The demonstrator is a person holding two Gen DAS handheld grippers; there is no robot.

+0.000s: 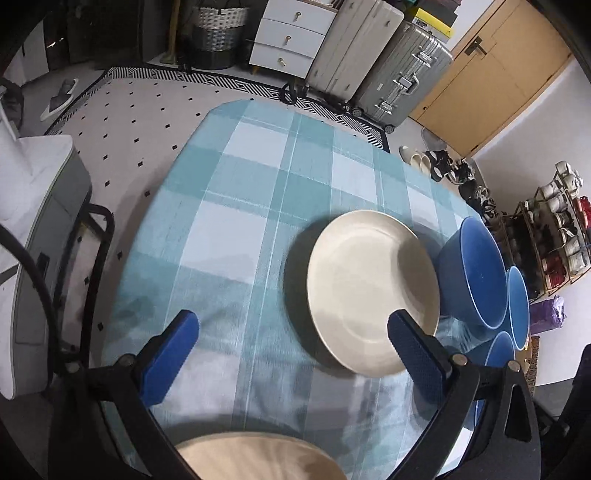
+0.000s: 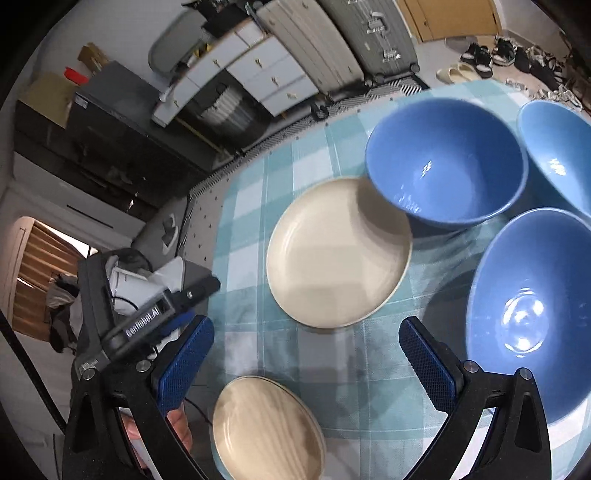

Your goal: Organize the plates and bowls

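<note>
A cream plate (image 1: 373, 291) (image 2: 338, 254) lies on the blue checked tablecloth (image 1: 240, 229). A second cream plate, or a small stack, (image 1: 258, 458) (image 2: 267, 428) lies near the front edge. Three blue bowls (image 2: 443, 162) (image 2: 561, 151) (image 2: 532, 306) stand to the right of the plates; they also show at the right of the left wrist view (image 1: 472, 273). My left gripper (image 1: 291, 354) is open and empty above the cloth, left of the first plate. My right gripper (image 2: 306, 365) is open and empty between the two plates.
The other gripper's body (image 2: 147, 317) shows at the left edge of the right wrist view. Past the table stand suitcases (image 1: 369, 59), a white drawer unit (image 1: 291, 37), a basket (image 1: 218, 33) and a shoe rack (image 1: 550, 229). A grey chair (image 1: 37, 236) stands at the table's left.
</note>
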